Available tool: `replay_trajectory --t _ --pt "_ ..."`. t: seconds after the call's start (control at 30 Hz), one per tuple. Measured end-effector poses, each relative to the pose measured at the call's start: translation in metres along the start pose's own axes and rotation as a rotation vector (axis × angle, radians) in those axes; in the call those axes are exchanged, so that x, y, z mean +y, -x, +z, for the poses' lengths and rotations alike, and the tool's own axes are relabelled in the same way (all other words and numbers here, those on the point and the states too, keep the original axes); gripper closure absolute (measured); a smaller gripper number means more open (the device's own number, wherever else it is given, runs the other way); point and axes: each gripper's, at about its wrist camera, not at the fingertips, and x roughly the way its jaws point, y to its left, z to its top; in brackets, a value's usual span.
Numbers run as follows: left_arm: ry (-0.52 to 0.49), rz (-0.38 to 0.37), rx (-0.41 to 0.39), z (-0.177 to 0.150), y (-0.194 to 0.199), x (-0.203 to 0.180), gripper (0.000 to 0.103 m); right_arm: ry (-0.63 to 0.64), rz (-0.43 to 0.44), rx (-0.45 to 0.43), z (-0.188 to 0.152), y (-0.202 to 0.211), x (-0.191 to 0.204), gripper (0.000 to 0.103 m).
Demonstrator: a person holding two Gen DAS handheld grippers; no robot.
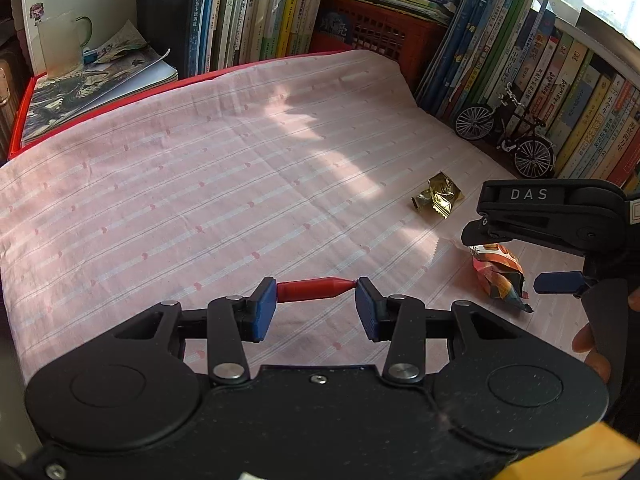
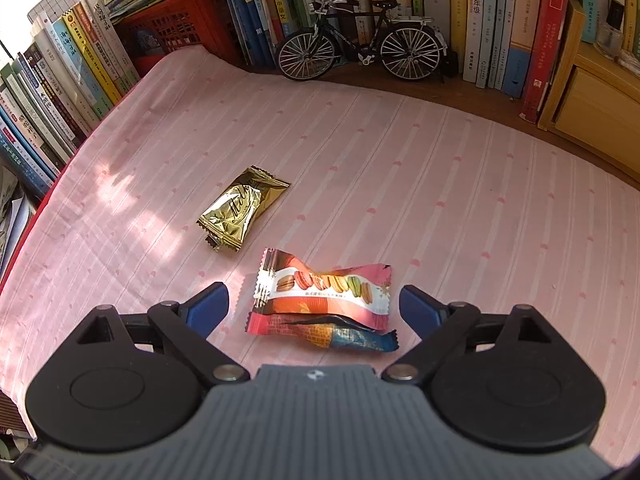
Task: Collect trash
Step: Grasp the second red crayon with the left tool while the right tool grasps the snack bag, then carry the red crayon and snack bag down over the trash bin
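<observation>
Macaron wrapper [image 2: 320, 300] lies between the spread right gripper [image 2: 314, 306] fingers; gold wrapper [image 2: 240, 212] just beyond, on open cloth [image 2: 440, 184]. Left gripper [image 1: 316, 304] clamps a red cap [image 1: 316, 289].

Two wrappers lie on a cloth [image 2: 400, 168] spread over the bench. The macaron wrapper [image 2: 320, 300] lies between the spread fingers of the right tool [image 2: 314, 306]. The foil wrapper [image 2: 240, 212] lies just beyond it to the left. A model bicycle [image 2: 360, 46] stands behind both, against a row of books [image 2: 500, 20]. The left tool [image 1: 316, 306] grips a small stick [image 1: 316, 289], well left of the macaron wrapper.
</observation>
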Motion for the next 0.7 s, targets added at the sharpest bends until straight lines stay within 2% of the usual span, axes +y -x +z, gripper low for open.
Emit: replay_trajectory --t 0.03,0.1,0.27,0.4,0.7 --pt "-0.002 0.003 -0.003 0.0 0.001 0.002 0.062 0.003 -0.004 0.014 0.001 -0.005 0.002 0.007" --pt "-0.011 0.002 -0.009 0.0 0.004 0.005 0.062 0.004 0.005 0.029 0.002 -0.009 0.003 0.015" --pt "-0.005 0.005 -0.008 -0.003 0.013 0.012 0.062 0.022 0.025 0.016 -0.007 0.0 0.002 0.045" --pt "-0.003 -0.001 -0.011 -0.005 0.024 0.015 0.062 0.016 0.038 -0.002 -0.014 0.014 -0.002 0.048" --pt "-0.039 -0.02 -0.002 -0.014 0.06 0.027 0.062 0.032 0.059 -0.02 -0.044 0.059 0.001 0.048"
